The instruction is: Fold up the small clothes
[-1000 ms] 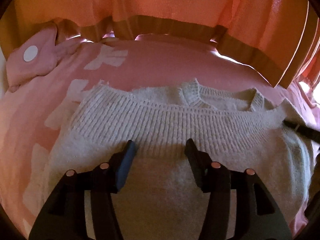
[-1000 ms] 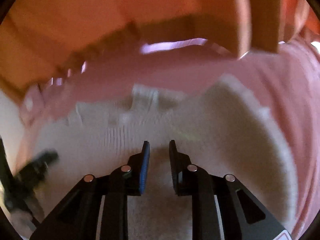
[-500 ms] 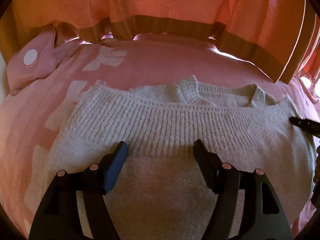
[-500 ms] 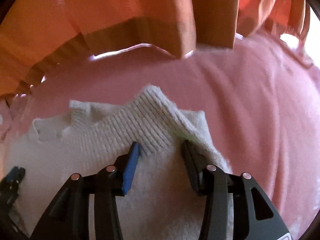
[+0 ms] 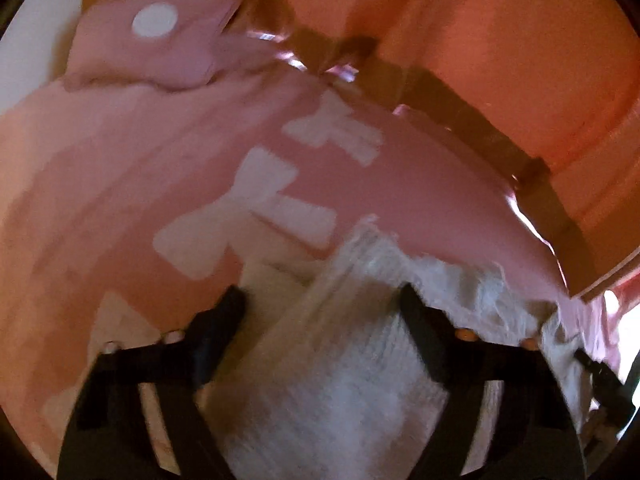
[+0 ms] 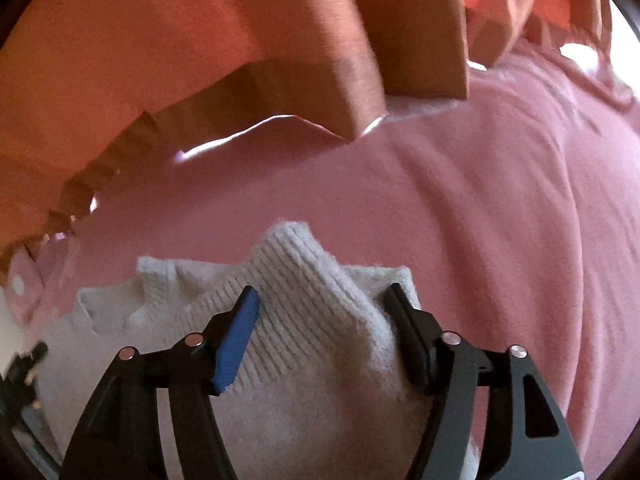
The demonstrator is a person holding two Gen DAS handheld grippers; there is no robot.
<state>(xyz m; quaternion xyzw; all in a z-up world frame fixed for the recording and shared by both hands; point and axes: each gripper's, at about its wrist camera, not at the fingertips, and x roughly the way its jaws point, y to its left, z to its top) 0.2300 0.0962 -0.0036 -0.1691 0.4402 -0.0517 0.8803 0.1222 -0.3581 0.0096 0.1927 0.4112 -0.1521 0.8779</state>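
Observation:
A cream knitted sweater (image 6: 304, 272) lies folded on a pink bedspread. My right gripper (image 6: 322, 296) is at its right corner. A raised ridge of ribbed knit stands between the jaws, which are closing; the blue pad (image 6: 236, 340) still shows its face. In the blurred left wrist view my left gripper (image 5: 320, 296) stands wide open and tilted over the left edge of the sweater (image 5: 340, 360), with knit between its fingers but not pinched. Each gripper's tip shows at the edge of the other's view.
The pink bedspread (image 5: 120, 200) carries white bow shapes (image 5: 256, 200). A pink pillow with a white dot (image 5: 154, 20) lies at the far left. An orange curtain with a brown hem (image 6: 200, 60) hangs along the far side of the bed.
My left gripper swung left to the sweater's left edge, rolled, and its jaws widened. My right gripper moved to the right corner, and its jaws now stand wider around the ribbed ridge.

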